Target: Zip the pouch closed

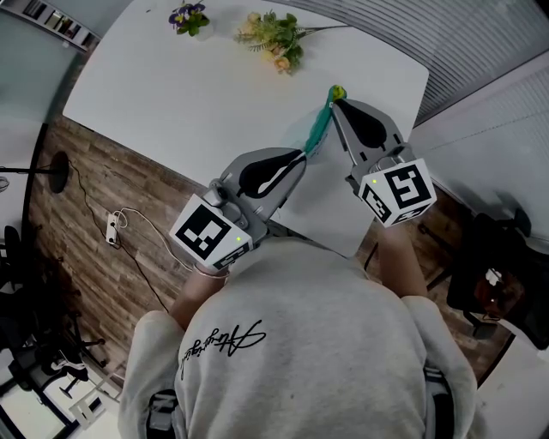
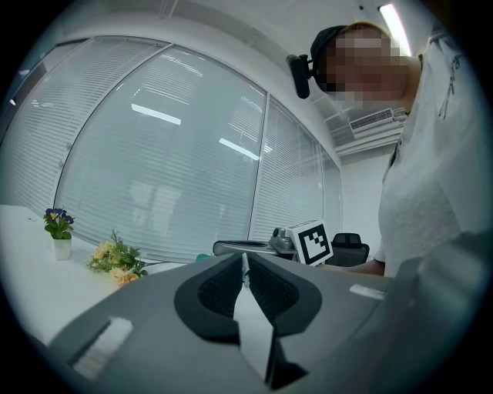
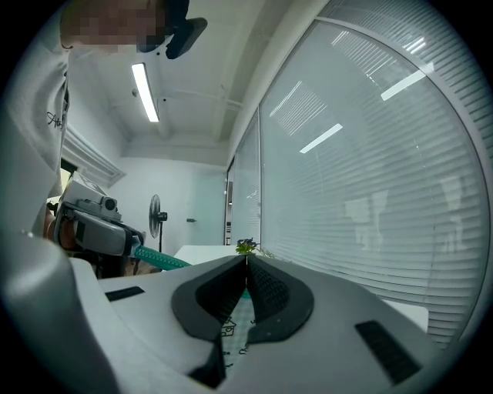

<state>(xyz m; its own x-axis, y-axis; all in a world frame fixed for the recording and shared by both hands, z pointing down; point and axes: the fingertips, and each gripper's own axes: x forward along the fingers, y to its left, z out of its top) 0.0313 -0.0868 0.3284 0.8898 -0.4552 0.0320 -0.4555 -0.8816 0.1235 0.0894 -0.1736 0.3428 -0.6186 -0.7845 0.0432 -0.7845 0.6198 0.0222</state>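
A slim teal pouch [image 1: 319,129] hangs stretched between my two grippers above the near right part of the white table [image 1: 197,94]. My left gripper [image 1: 302,155] is shut on its near end, where a pale edge of fabric [image 2: 251,323] shows between the closed jaws. My right gripper [image 1: 334,102] is shut on the far end, beside a small green-yellow tip [image 1: 338,92]. In the right gripper view printed fabric [image 3: 233,327] sits between the shut jaws, and the teal pouch [image 3: 163,261] runs left to the left gripper [image 3: 96,223]. In the left gripper view the right gripper [image 2: 250,248] lies just beyond my jaw tips.
A yellow flower bunch [image 1: 276,41] and a small pot of purple flowers [image 1: 189,17] lie at the table's far edge. A power strip [image 1: 112,228] with a cable is on the wooden floor to the left. A dark chair [image 1: 502,274] stands at the right. Windows with blinds [image 2: 169,161] surround the table.
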